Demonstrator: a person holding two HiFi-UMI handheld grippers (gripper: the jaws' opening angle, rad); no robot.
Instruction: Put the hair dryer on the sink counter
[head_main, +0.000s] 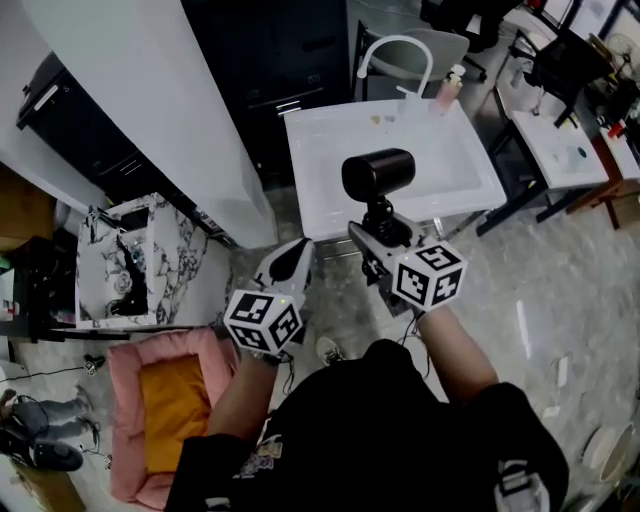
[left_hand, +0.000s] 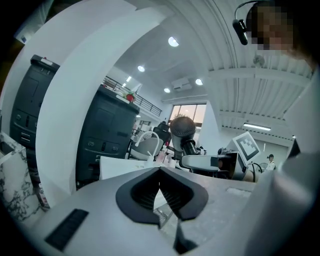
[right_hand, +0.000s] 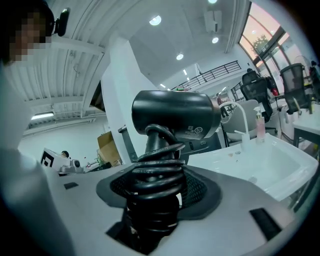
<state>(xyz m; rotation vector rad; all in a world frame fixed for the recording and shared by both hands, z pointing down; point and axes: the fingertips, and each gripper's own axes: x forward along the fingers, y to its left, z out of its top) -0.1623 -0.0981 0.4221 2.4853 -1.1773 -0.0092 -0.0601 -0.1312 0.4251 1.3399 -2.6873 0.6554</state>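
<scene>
Sink counter (head_main: 320, 190) ahead, white, faucet (head_main: 395, 55) at back. Pinches dryer (head_main: 378, 172) by cord-wound handle (head_main: 379, 210) in right gripper (head_main: 382, 228) — barrel up, in the air at counter's near edge, likely for setting down. Holds left gripper (head_main: 298, 252) pressed together, empty, alongside — seemingly not needed.

We read this as an open-plan lab or office staged as a home: a freestanding white sink worktop (head_main: 300, 185) with a curved white faucet (head_main: 396, 39), black swivel office chairs (right_hand: 257, 90) (a mezzanine railing (right_hand: 215, 70) behind), and a pink pet bed (head_main: 125, 400).
</scene>
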